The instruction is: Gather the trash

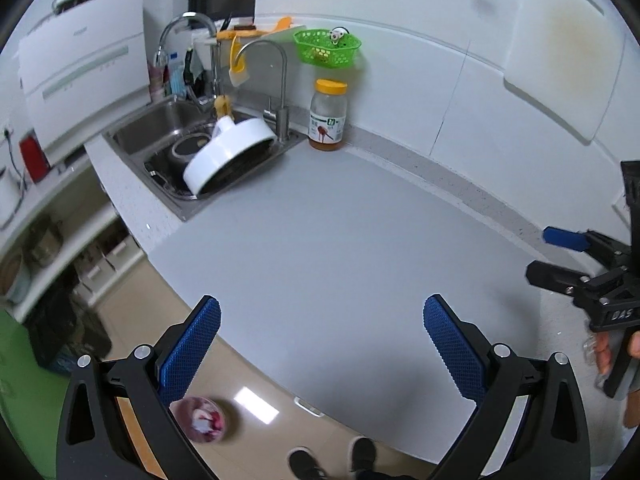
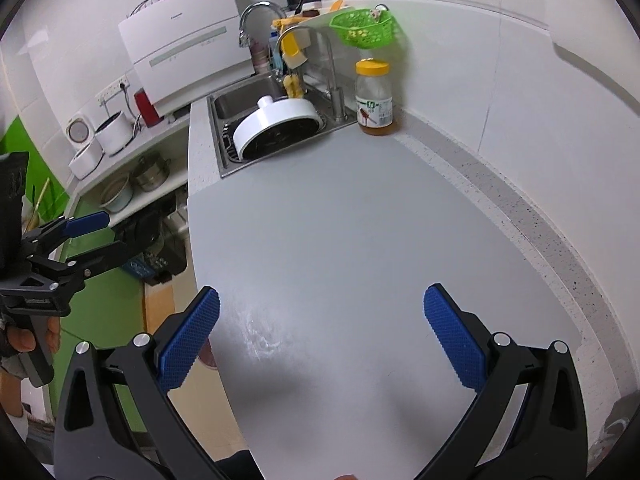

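My left gripper (image 1: 322, 332) is open and empty, held over the front edge of the grey counter (image 1: 340, 240). My right gripper (image 2: 322, 330) is open and empty above the same counter (image 2: 340, 220). Each shows in the other's view, the right one (image 1: 560, 256) at the far right and the left one (image 2: 96, 236) at the far left. A small round bin (image 1: 204, 420) with crumpled white and red trash inside stands on the floor below the left gripper. A sliver of it (image 2: 207, 354) shows past the counter edge in the right wrist view.
A steel sink (image 1: 160, 128) at the back left holds a tilted white pot lid (image 1: 230, 152). A yellow-capped jar (image 1: 327, 116) stands by the wall under a green basket (image 1: 326, 46). A white dishwasher (image 2: 184, 36) and shelves sit further left. My shoes (image 1: 332, 460) are on the tan floor.
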